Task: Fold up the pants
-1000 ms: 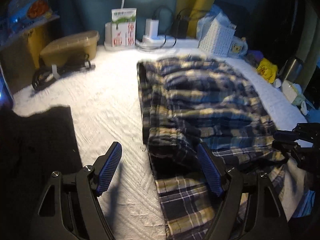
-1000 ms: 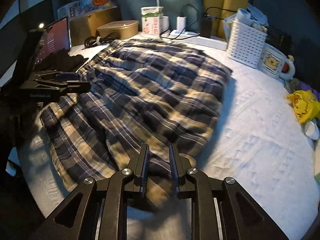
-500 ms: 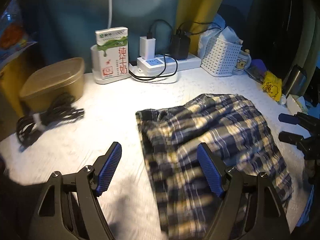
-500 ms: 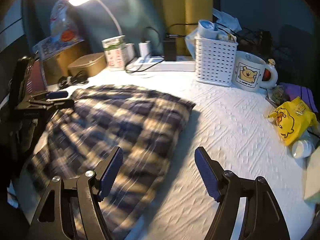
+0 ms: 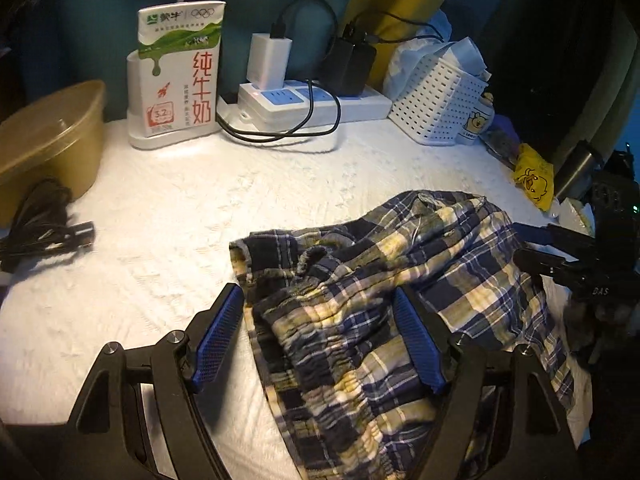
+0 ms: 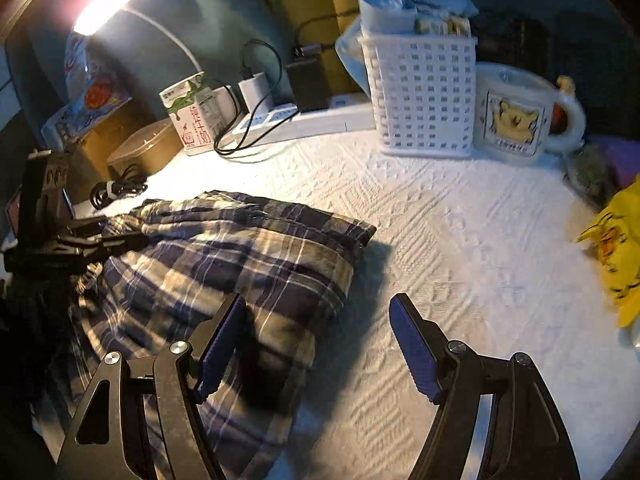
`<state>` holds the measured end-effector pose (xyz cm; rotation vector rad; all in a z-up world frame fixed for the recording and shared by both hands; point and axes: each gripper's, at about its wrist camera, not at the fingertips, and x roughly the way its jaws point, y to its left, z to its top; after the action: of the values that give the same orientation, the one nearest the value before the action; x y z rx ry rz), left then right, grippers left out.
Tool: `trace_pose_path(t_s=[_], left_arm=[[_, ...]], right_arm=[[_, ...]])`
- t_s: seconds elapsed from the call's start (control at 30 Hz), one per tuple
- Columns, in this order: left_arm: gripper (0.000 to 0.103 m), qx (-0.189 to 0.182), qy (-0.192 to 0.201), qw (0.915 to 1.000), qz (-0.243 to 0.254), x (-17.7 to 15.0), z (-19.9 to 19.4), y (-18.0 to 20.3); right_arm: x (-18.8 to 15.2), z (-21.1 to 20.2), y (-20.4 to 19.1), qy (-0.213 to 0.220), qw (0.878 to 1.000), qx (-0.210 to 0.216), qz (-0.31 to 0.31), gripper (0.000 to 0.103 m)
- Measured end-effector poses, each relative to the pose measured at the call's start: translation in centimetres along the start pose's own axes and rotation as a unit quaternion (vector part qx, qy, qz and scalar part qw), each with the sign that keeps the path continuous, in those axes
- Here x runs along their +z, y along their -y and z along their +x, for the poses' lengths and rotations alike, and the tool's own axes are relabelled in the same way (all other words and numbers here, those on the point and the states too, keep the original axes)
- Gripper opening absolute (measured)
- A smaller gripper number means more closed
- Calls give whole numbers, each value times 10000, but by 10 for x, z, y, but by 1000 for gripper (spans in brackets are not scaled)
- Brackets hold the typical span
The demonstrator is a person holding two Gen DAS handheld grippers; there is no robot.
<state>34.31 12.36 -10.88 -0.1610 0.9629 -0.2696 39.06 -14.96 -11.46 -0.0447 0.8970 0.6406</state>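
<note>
The blue and yellow plaid pants (image 5: 380,280) lie in a folded, rumpled bundle on the white textured tabletop (image 5: 168,208). My left gripper (image 5: 318,340) hovers open over the bundle's left end, where the gathered waistband shows between its blue pads without being pinched. In the right wrist view the pants (image 6: 256,256) fill the left half. My right gripper (image 6: 318,346) stands open at their right edge, left pad over the cloth and right pad over bare tabletop. Each gripper shows in the other's view: the right gripper (image 5: 528,246) and the left gripper (image 6: 120,232).
Along the back stand a milk carton (image 5: 180,68), a power strip (image 5: 304,100) with chargers, a white basket (image 6: 420,92) and a bear mug (image 6: 520,116). A brown lidded container (image 5: 44,140) and a cable bundle (image 5: 40,220) sit left. A yellow packet (image 5: 534,178) lies right.
My right gripper, nearly shut over the pants' near edge a second ago, has opened with nothing in it. Both grippers moved toward the back of the table, and the pants look shorter.
</note>
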Motion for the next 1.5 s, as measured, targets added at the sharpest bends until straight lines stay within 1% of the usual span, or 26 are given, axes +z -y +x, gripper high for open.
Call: trace_pose_path(t_s=[0.1, 0.13, 0.17, 0.2, 0.23, 0.27, 0.33, 0.37, 0.43, 0.47, 0.5, 0.53, 0.57, 0.6, 0.63, 0.67, 0.7, 0.83, 0.97, 1.07, 1.13, 1.3, 1.5], left_arm=[[75, 35, 34, 10000, 86, 2, 2, 3], [69, 78, 36, 9999, 119, 3, 3, 5], [57, 103, 38, 9998, 182, 3, 4, 8], [51, 39, 20, 9997, 227, 3, 5, 11], [48, 54, 32, 9997, 229, 3, 5, 13], [43, 83, 48, 9997, 237, 3, 5, 15], [36, -23, 45, 9998, 207, 3, 5, 15], [34, -28, 62, 9998, 165, 3, 4, 15], [30, -11, 130, 9998, 172, 3, 1, 17], [29, 5, 171, 9997, 199, 2, -1, 18], [28, 37, 208, 9995, 242, 2, -4, 21], [28, 87, 250, 9992, 292, 2, -6, 23], [27, 118, 290, 9990, 331, 2, -9, 26], [27, 151, 338, 9986, 372, 2, -12, 29], [26, 193, 398, 9982, 416, 2, -16, 32], [26, 216, 455, 9977, 444, 2, -19, 34], [25, 233, 541, 9971, 474, 2, -26, 37], [25, 303, 818, 9947, 543, 1, -52, 45], [25, 321, 1177, 9912, 512, -2, -88, 53], [25, 364, 1481, 9869, 525, -5, -116, 61], [25, 404, 1676, 9835, 555, -8, -134, 67], [25, 559, 2020, 9752, 715, -17, -175, 80], [25, 799, 2507, 9611, 845, -31, -230, 94]], right_arm=[[2, 6, 3, -18, 9999, 134, 59, 76], [3, 7, 3, -20, 9998, 186, 77, 76], [4, 8, 3, -22, 9997, 217, 90, 76], [5, 8, 2, -16, 9997, 228, 88, 76], [5, 9, 2, -18, 9996, 268, 76, 76], [6, 11, 0, -28, 9995, 318, 53, 75], [7, 12, -4, -34, 9993, 362, -12, 75], [7, 14, -6, -48, 9992, 404, -33, 73], [9, 17, -11, -42, 9993, 368, -61, 72], [9, 18, -13, -40, 9994, 351, -67, 67], [9, 19, -15, -47, 9993, 354, -114, 56], [9, 19, -18, -43, 9993, 326, -148, 52], [9, 19, -19, -21, 9994, 328, -147, 36], [9, 19, -21, 3, 9992, 388, -130, 27], [9, 18, -21, 31, 9992, 392, -118, 27], [8, 17, -23, 68, 9993, 345, -116, 22], [8, 14, -24, 101, 9993, 330, -109, 21], [11, -9, -36, 422, 9986, 277, -159, 18], [13, -45, -57, 841, 9952, 176, -461, 17], [14, -74, -76, 1117, 9913, 108, -695, 17], [13, -93, -88, 1313, 9879, 40, -828, 17], [7, -140, -118, 1835, 9773, -58, -1059, 17], [-2, -181, -153, 2311, 9643, -86, -1288, 17]])
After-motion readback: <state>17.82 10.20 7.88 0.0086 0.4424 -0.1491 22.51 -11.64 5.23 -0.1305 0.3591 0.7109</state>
